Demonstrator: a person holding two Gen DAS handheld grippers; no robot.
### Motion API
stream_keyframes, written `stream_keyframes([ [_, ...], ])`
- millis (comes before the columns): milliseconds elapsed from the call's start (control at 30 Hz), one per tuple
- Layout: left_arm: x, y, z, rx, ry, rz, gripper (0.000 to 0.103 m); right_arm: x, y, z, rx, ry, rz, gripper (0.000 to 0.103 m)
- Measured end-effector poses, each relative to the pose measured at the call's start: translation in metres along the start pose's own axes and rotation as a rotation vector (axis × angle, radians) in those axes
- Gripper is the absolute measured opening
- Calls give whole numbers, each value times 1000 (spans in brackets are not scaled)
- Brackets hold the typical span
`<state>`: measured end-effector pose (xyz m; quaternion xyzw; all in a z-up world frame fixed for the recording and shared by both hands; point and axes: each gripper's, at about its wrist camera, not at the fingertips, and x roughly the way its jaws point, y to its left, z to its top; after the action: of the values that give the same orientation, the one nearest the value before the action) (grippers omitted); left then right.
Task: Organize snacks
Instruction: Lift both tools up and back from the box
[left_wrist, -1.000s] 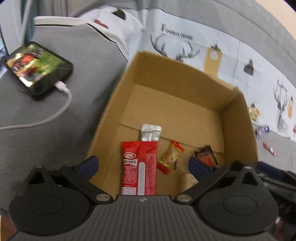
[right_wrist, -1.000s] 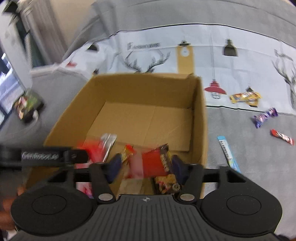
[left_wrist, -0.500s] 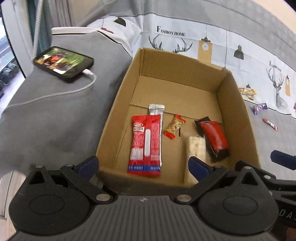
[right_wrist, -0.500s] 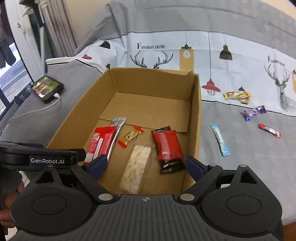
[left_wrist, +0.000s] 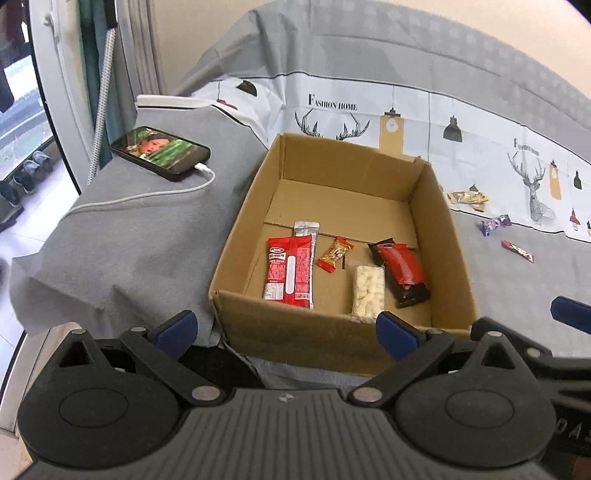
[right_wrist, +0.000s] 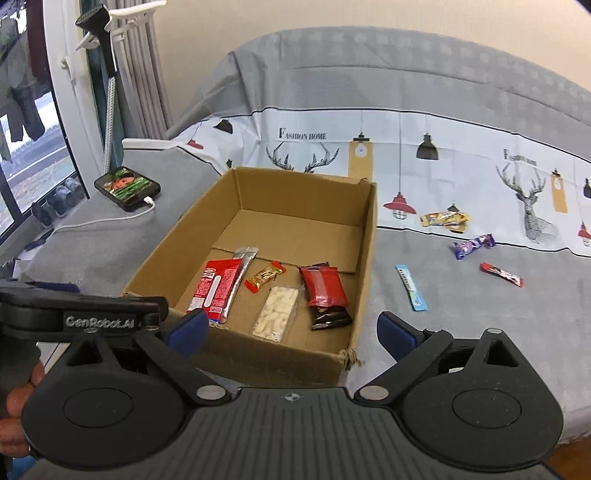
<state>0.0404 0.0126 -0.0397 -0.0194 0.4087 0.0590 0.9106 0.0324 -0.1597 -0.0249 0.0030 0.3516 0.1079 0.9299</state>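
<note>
Red packet (right_wrist: 324, 292) now released inside cardboard box (right_wrist: 364, 258), both grippers (left_wrist: 286, 334) (right_wrist: 291, 330) empty, agape

- Left wrist view looks forward and down from just before the cardboard box's (left_wrist: 332, 332) near wall.
- Right wrist view faces likewise, nearer its right corner.
- Both share the box and phone (right_wrist: 127, 188).

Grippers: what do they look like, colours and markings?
Both alike: the left gripper and the right gripper have matte black bodies, ribbed centre plates, two round black hubs, silver pivot pins and blue finger pads. White "GenRobot.AI" lettering marks the left one's side, seen from the right wrist.
</note>
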Motion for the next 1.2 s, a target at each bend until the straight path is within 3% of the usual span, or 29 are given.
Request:
stream_keyframes([
  [667,-55,-6,-21,-1,-97,5,103,-60,1,-23,-28,-129,-1,100],
  [1200,-49,-7,-22,11,-75,0,103,-56,-2,-24,-6,-112,-5,101],
])
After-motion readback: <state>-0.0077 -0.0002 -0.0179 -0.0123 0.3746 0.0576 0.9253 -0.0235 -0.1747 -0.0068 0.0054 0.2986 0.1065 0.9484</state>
